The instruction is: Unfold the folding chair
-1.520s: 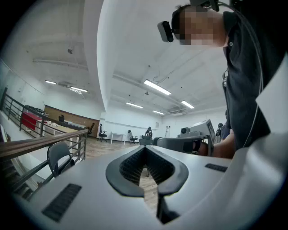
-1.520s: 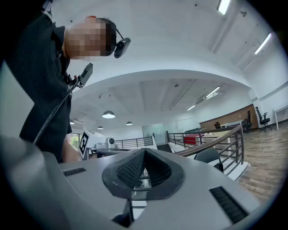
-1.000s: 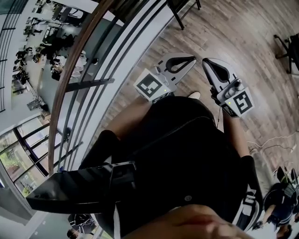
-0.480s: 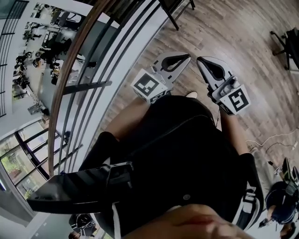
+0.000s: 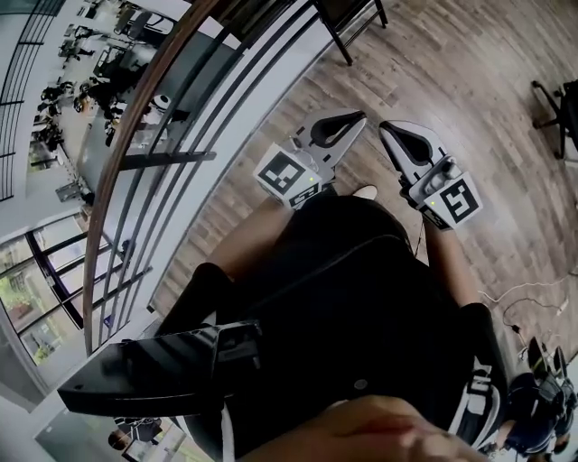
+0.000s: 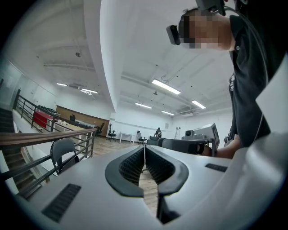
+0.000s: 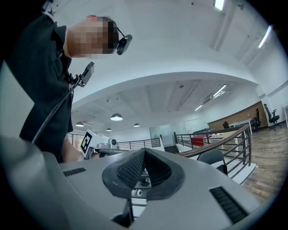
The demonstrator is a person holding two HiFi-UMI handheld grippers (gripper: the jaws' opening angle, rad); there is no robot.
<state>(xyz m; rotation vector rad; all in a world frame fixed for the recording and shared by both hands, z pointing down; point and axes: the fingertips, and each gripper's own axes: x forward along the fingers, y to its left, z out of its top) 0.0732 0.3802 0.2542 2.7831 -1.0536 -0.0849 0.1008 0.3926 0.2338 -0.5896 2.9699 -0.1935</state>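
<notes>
A dark chair (image 5: 348,18) stands by the railing at the top of the head view, only its legs and seat edge showing. The left gripper view has it (image 6: 63,152) at the left, beside the railing, and the right gripper view (image 7: 213,158) at the right. My left gripper (image 5: 357,117) and right gripper (image 5: 386,129) are held level side by side in front of my body, well short of the chair. Both are shut with nothing between the pads (image 6: 144,146) (image 7: 144,150). Neither touches anything.
A curved wooden handrail with black metal bars (image 5: 135,153) runs along the left above a lower floor. Wood flooring (image 5: 470,81) stretches ahead. A black office chair (image 5: 555,104) stands at the right edge, and cables (image 5: 524,293) lie on the floor at lower right.
Both grippers have drifted slightly together with my body over the floor, still side by side and shut. The chair legs at the top stay about as near.
</notes>
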